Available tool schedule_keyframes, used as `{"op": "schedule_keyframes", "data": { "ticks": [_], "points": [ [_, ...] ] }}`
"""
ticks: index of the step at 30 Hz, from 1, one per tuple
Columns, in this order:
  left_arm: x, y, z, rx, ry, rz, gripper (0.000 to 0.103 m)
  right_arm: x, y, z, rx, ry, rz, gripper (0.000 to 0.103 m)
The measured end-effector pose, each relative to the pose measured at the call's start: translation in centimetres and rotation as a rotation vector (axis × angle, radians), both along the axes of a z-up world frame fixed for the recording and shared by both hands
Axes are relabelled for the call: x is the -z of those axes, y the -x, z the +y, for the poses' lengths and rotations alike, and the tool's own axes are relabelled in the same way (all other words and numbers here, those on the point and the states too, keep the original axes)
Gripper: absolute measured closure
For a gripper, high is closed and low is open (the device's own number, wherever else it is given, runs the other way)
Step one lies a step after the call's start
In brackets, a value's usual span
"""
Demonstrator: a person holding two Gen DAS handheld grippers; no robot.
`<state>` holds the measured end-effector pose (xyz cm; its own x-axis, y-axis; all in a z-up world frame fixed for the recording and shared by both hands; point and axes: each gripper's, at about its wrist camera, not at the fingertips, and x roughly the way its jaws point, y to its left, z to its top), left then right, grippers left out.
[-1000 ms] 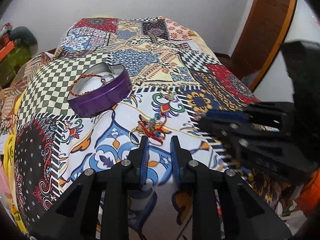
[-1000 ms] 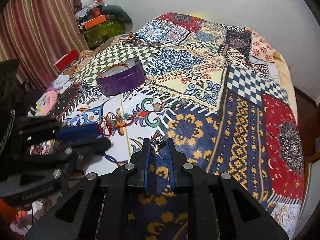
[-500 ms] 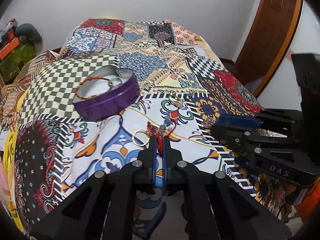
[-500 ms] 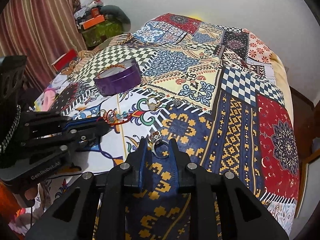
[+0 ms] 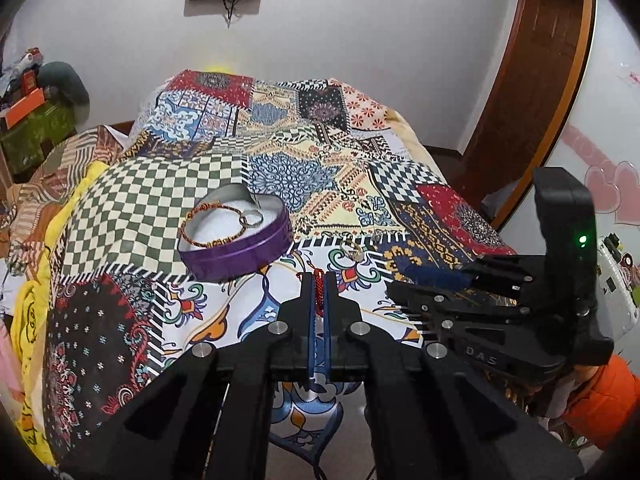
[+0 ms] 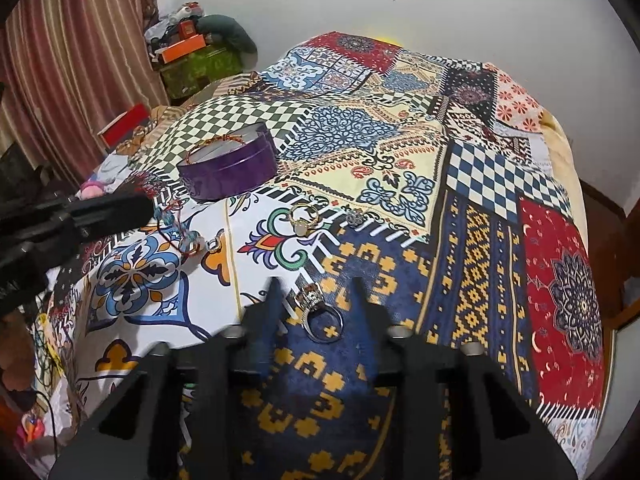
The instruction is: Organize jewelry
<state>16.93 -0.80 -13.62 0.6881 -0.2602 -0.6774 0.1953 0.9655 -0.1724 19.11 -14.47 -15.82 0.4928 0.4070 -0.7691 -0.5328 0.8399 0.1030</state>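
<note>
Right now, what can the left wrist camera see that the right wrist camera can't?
Only the left wrist view shows the left hand-held gripper pinching the red bracelet and the wooden door.

Only the right wrist view shows the silver ring between the open right hand-held gripper's fingers, and the curtain.

Both show the purple tin and gold ring.

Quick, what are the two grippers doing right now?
Left gripper: closed on the red beaded bracelet.
Right gripper: open, holding nothing; a silver ring lies between its fingers.

both wrist views face along the bedspread (image 5: 132,208), sharing the tin (image 6: 228,172).
</note>
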Motion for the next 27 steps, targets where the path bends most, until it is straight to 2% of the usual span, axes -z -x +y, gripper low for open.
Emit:
{"op": "schedule_keyframes", "data": {
  "ticks": [7,15,27],
  "points": [
    [-1.0,0.5,0.7,-0.021,0.000,-0.028,0.102,-0.7,0.4,0.0,-0.006,-0.016,-0.011,0.090],
    [-2.6,1.1,2.2,-0.054,0.001,-0.074,0.102,-3.1,0.8,0.6,-0.002,-0.040,-0.059,0.090],
    [-4.1,1.2,5.3,-0.119,-0.007,-0.132,0.102,-6.0,0.6,3.4,-0.020,-0.078,-0.115,0.090]
  ]
}}
